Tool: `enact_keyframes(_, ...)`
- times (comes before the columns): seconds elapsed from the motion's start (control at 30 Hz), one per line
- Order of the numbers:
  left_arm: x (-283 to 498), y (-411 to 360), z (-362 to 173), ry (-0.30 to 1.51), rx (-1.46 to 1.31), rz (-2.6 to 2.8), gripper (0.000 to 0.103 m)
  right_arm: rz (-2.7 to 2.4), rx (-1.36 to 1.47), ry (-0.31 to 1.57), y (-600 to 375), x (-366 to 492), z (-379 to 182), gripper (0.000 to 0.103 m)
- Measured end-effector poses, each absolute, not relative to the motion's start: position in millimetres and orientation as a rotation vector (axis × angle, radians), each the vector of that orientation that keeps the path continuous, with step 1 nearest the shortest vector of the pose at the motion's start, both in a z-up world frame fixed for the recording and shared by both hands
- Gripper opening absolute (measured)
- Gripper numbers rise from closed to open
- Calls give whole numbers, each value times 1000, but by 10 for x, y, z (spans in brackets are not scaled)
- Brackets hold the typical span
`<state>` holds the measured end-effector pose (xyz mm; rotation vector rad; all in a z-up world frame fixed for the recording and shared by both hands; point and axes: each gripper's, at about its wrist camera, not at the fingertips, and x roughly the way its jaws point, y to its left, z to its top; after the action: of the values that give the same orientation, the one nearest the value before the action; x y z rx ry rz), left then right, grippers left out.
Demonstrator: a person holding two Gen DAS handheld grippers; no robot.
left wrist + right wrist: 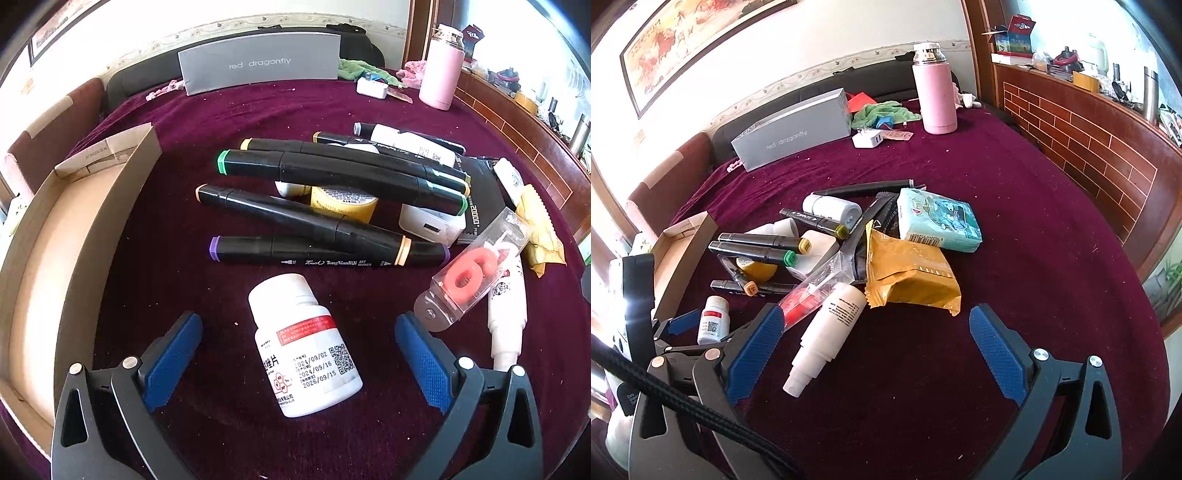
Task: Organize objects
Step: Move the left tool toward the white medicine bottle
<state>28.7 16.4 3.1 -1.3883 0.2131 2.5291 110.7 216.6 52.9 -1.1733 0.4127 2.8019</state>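
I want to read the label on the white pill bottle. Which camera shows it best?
The left wrist view: the white pill bottle lies close, between the open jaws, with its red band, dates and code facing the lens. In the right wrist view the bottle is small, far left, and its print is too tiny to read.

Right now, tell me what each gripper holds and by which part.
Nothing is held. The left gripper stands open around the white pill bottle without touching it; the right gripper is open and empty.

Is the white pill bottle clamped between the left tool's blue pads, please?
No, the white pill bottle lies on the cloth between the left tool's pads with clear gaps on both sides.
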Motion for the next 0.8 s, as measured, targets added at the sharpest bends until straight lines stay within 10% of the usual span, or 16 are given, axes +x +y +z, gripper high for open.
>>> enact_keyframes(0.8,338,148,27,217,-1391,2505,100,2787,-1201,374,2052,1080,559,101)
